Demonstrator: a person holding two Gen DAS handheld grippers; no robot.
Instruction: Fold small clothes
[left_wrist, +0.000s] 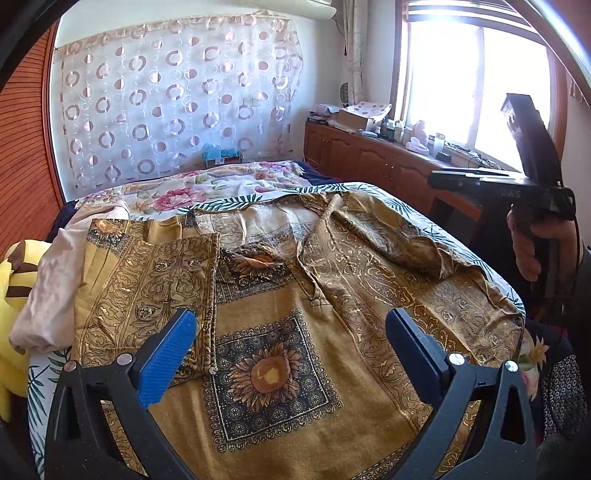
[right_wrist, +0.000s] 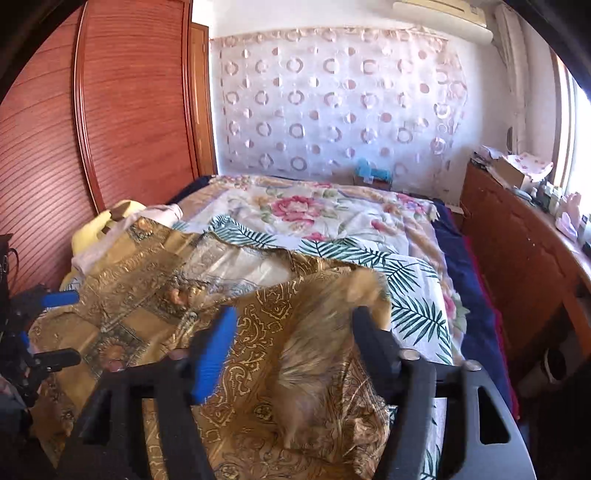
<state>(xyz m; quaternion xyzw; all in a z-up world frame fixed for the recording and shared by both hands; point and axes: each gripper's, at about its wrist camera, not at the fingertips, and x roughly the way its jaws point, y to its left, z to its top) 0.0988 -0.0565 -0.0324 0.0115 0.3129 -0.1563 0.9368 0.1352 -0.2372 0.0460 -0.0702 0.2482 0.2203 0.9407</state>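
Spread across a bed (left_wrist: 491, 236) under a white leaf-printed sheet: a thin, glossy ochre garment (left_wrist: 280, 325) with gold paisley borders and dark sunflower squares, left sleeve already folded in toward 9 o'clock, right sleeve (left_wrist: 413, 251) lying crumpled toward 2 o'clock. Heaped at the 9 o'clock edge: a soft pale pink cloth (left_wrist: 48, 280) and a yellow plush toy (left_wrist: 14, 295). Left tool (left_wrist: 291, 343) poised over the hem, blue ribbed pads wide apart, gripping nothing. Right tool (right_wrist: 291, 350) likewise spread wide, with a blurred flap of the ochre fabric (right_wrist: 325, 332) loose between the pads, unpinched. Likely trouble: slippery weave sliding out of its crease once free, sleeve landing bunched or askew, perhaps dragging the finished left fold; cause, a drop from height onto limp, slick cloth.
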